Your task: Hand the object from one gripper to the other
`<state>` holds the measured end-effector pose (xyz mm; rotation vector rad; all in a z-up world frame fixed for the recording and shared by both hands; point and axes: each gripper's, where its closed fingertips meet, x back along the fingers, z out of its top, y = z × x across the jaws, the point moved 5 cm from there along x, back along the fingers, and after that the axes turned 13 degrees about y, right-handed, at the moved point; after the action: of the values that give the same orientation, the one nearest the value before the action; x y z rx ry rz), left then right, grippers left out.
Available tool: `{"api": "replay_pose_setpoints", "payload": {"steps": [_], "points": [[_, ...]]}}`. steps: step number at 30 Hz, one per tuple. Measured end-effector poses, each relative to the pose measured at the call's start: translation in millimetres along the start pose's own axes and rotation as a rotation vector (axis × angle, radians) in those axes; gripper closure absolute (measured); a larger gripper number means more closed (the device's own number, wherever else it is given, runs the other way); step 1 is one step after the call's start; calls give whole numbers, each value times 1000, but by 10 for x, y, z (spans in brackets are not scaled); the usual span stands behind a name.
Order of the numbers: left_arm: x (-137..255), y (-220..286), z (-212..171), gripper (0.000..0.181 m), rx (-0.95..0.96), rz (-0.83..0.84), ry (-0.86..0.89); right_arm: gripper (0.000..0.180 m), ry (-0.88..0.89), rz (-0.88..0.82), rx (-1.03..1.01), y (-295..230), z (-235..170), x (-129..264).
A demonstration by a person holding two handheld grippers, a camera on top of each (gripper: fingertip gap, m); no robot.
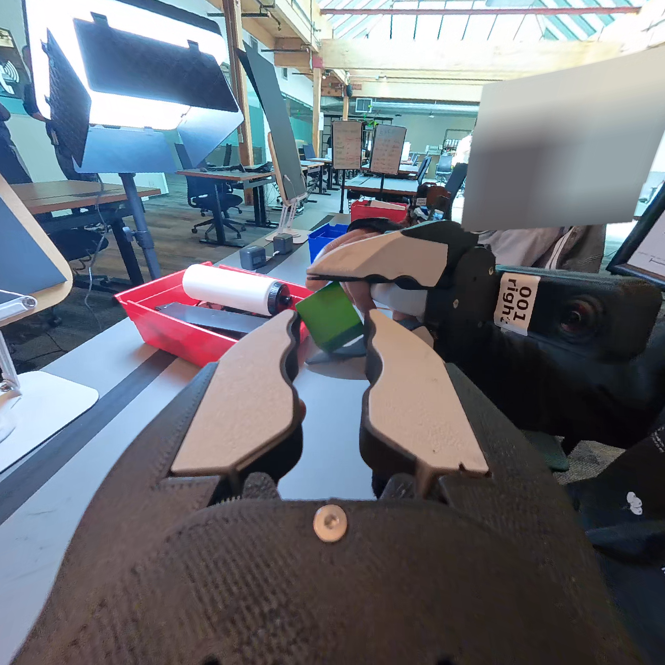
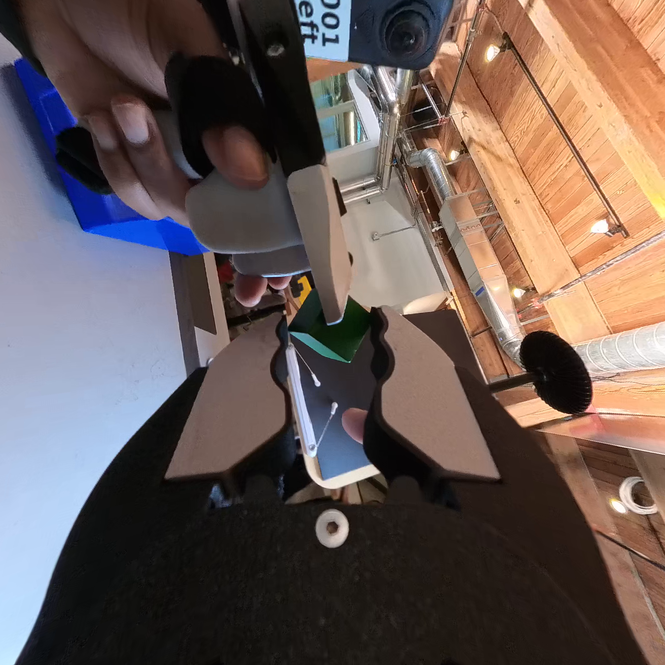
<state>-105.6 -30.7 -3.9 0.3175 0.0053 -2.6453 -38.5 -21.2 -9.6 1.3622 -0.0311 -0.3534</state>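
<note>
A green block hangs in the air above the grey table, between both grippers. My left gripper has the block filling the gap between its fingertips. My right gripper comes in from the right, rolled on its side, and its tips meet the same block. In the right wrist view the block spans the gap of my right gripper, touching both tips. One of the left gripper's fingers reaches down across the front of the block. Both grippers seem shut on it.
A red tray on the table holds a white bottle and a flat black item. A blue bin stands behind it. A lit light panel on a stand is at the left. A white stand base sits at the near left. The tips of both grippers are at nearly the same place.
</note>
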Motion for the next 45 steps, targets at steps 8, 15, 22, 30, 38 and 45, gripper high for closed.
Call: {"api": "replay_pose_setpoints", "payload": {"steps": [8,15,22,30,38,45], "points": [[186,-38,201,149,-265,-17,123,131,259,64,-871,310,-40,155],[258,104,236,149,-821,40,116,136,410,156,-1476,396,-225,193],[95,86,-53,149,-1115,83,-49,138,282,290,-1597,44,-135,-40],[148,-78,12,150,-794,101,-2,150,267,63,-1307,257,-278,61],[59,-83,116,142,-69,-5,195,150,154,-81,-479,193,-106,64],[-7,-72,8,148,-179,39,91,151,98,-75,-114,22,25,-13]]}}
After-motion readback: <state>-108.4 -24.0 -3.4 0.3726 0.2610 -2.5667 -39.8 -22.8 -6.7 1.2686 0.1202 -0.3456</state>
